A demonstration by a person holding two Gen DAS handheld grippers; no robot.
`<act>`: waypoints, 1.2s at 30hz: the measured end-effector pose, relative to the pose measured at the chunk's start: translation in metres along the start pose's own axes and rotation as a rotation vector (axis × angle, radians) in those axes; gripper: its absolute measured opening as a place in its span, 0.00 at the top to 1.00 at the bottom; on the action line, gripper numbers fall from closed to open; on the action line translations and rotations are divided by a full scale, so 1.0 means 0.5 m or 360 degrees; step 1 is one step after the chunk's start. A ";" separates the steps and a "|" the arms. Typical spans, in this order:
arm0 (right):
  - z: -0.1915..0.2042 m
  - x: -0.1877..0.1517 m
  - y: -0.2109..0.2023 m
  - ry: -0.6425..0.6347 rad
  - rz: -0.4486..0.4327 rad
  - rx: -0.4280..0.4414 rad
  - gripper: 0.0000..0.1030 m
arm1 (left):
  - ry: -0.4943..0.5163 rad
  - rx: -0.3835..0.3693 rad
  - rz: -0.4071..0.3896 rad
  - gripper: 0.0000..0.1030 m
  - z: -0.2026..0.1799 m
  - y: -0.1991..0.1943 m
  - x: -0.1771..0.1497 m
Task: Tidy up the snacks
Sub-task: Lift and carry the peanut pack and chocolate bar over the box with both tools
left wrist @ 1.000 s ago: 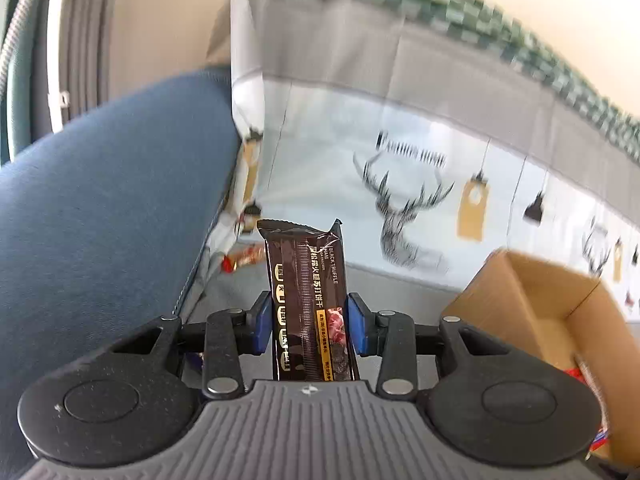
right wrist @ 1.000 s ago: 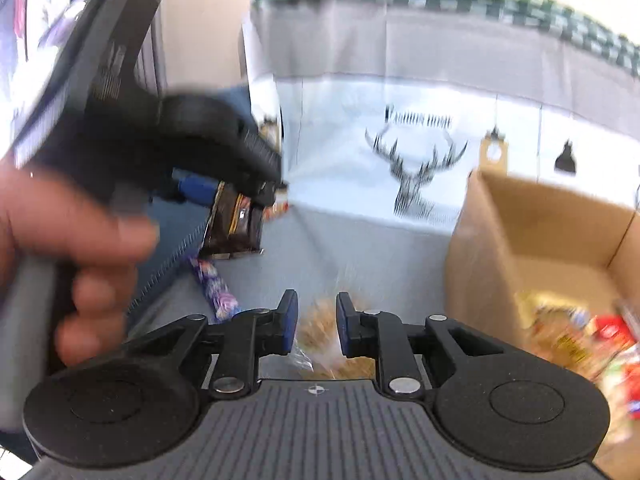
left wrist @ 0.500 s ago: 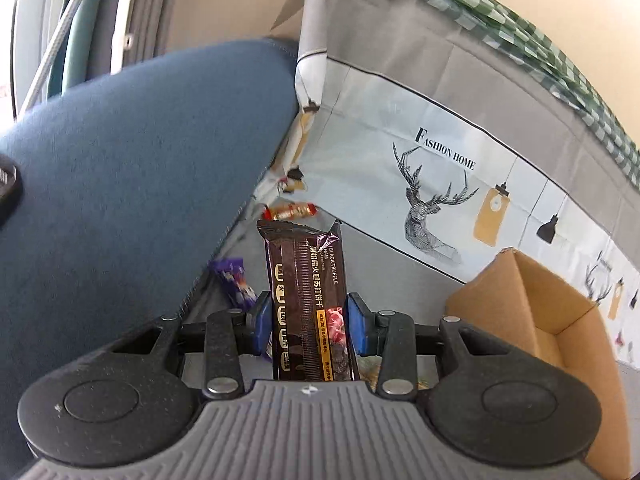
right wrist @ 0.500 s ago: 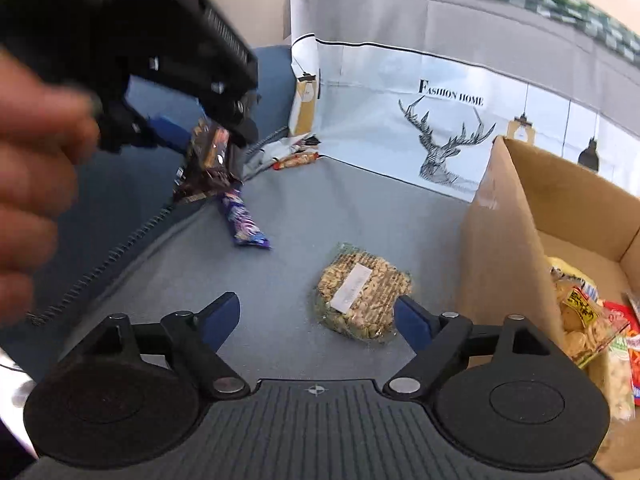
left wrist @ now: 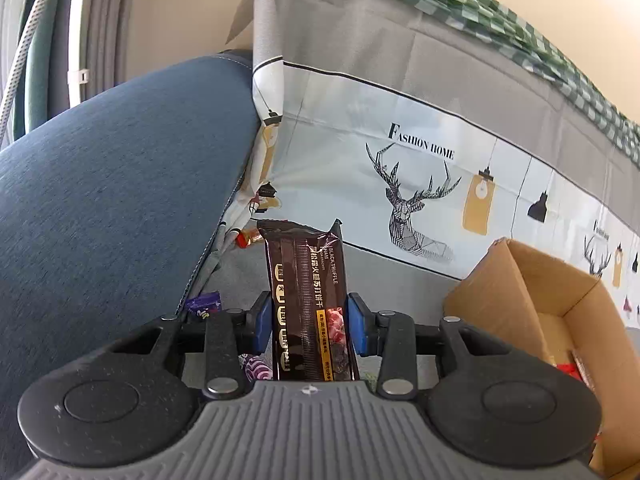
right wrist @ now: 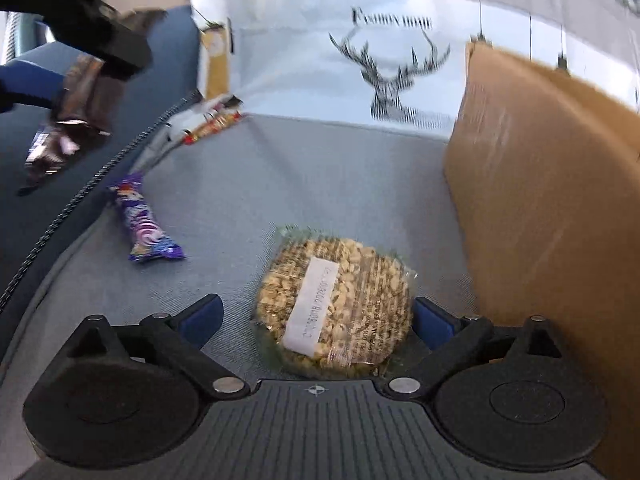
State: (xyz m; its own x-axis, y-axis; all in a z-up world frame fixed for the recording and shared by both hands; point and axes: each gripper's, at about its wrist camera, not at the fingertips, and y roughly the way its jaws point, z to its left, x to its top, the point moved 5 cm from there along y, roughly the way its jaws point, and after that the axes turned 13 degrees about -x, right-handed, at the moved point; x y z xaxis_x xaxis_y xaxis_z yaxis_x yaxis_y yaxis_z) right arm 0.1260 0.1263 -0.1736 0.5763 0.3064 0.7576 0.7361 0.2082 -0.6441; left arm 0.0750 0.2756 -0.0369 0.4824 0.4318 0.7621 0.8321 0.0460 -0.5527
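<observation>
While the left gripper [left wrist: 308, 328] pinches a black truffle cracker pack [left wrist: 306, 300], the right gripper [right wrist: 316, 316] is opening its jaws astride the round peanut brittle [right wrist: 334, 306]; closing on it likely comes next.

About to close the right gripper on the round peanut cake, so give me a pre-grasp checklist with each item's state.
1. Right gripper jaws wide enough: ok, they are opening and stand on either side of the peanut cake.
2. Pads clear of the cake: ok, not pressing yet.
3. Cake free of other snacks: ok, the purple bar lies apart.
4. Box wall clearance on the right: cannot tell, it looks close.
5. Left gripper grip on the brown bar: ok, clamped, upright.
</observation>
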 end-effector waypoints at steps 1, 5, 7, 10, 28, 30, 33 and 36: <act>-0.001 0.000 0.008 0.0027 0.0014 0.0008 0.05 | -0.0001 0.0000 0.0007 0.59 0.000 0.004 0.000; 0.000 0.005 0.006 0.0053 -0.0042 0.0013 0.21 | -0.0033 -0.0003 0.0004 0.59 0.004 0.009 0.002; -0.003 0.009 0.000 0.0080 -0.0044 0.0075 0.21 | -0.0058 -0.0001 -0.0010 0.59 0.006 0.007 0.003; -0.002 0.020 -0.034 0.0036 -0.0140 0.0092 0.21 | -0.0107 0.0007 -0.0036 0.59 0.010 -0.004 0.003; -0.326 0.187 -0.355 0.0114 -0.0716 0.0105 0.21 | -0.0037 -0.0220 -0.0211 0.59 -0.172 -0.089 0.016; -0.381 0.186 -0.345 0.0140 -0.0713 0.0051 0.21 | 0.0019 -0.0251 -0.0210 0.59 -0.204 -0.079 0.012; -0.452 0.165 -0.331 0.0201 -0.0672 -0.0019 0.21 | 0.0070 -0.0287 -0.0186 0.59 -0.245 -0.059 0.004; -0.507 0.145 -0.310 0.0246 -0.0619 -0.0054 0.21 | 0.0091 -0.0338 -0.0167 0.59 -0.279 -0.040 -0.001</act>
State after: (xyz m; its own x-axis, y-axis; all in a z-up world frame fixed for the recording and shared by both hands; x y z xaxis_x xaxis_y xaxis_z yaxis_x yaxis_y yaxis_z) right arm 0.1436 -0.1192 0.0082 0.2978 0.0674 0.9523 0.9192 0.2490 -0.3051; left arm 0.0964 0.1491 0.0208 0.4002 0.3829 0.8326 0.9143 -0.1052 -0.3911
